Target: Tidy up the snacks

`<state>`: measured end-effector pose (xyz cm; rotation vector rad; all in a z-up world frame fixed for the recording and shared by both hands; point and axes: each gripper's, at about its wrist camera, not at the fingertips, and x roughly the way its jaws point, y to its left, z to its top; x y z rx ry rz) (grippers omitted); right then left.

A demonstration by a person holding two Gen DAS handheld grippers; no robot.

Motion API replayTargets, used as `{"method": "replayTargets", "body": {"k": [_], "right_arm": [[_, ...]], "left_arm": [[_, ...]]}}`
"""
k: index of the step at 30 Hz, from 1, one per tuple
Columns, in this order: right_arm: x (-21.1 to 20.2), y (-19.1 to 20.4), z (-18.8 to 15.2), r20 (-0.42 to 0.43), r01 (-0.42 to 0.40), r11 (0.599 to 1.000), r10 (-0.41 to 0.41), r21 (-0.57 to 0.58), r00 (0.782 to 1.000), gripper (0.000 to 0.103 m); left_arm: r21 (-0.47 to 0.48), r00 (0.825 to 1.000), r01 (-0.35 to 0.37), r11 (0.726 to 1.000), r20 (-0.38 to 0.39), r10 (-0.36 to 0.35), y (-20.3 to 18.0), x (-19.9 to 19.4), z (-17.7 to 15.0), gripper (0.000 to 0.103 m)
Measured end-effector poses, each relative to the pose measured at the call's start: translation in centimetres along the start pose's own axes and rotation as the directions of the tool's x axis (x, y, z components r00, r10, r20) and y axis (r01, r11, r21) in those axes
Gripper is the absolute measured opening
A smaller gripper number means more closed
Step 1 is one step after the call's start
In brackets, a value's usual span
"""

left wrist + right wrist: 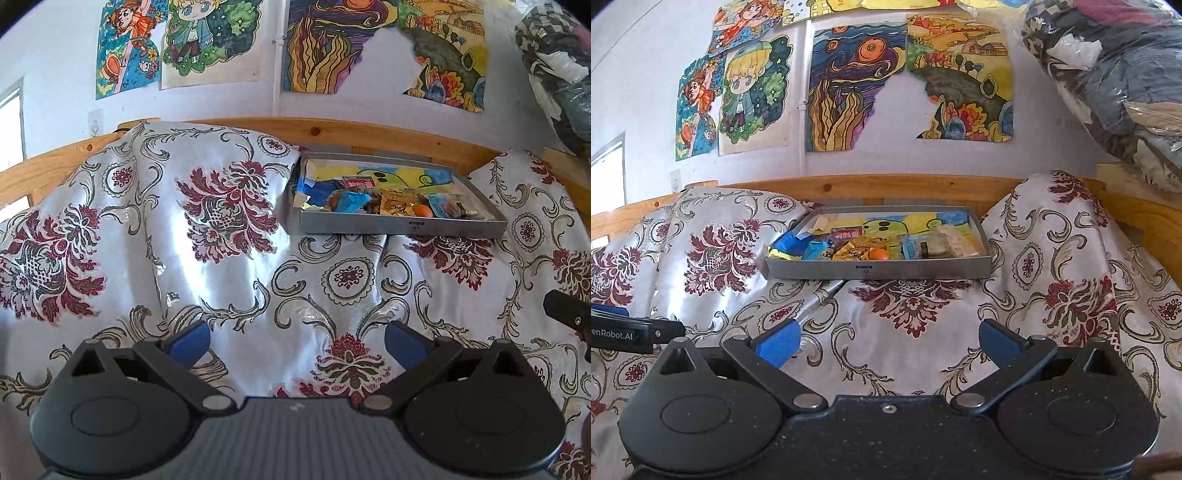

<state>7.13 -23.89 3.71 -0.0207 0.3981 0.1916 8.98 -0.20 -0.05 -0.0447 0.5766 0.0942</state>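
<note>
Snacks (871, 249) in tray (879, 271); both grippers' jaws spread wide, empty, above cloth (905, 343).

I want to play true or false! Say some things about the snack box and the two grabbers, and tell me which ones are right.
1. The snacks lie inside a grey tray. True.
2. The left gripper is squeezing a snack. False: its jaws stand wide apart with nothing between them.
3. A small orange ball sits among the snacks, near the tray's front wall. True.
4. The tray rests on a bare wooden floor. False: it rests on a flowered cloth, in front of a wooden rail.
5. The right gripper is open too. True.
6. The wall behind is blank. False: colourful drawings hang on it.
</note>
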Motion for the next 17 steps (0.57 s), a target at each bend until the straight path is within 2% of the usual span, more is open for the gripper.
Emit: {"method": "replayTargets", "body": {"k": [17], "right_arm": [[0.08, 0.12, -0.11, -0.006, -0.005, 1.0, 0.005, 0.0, 1.0, 0.102]], "left_arm": [[-0.006, 1.0, 0.001, 1.0, -0.012, -0.001, 0.16, 0.11, -0.25, 0.102]]}}
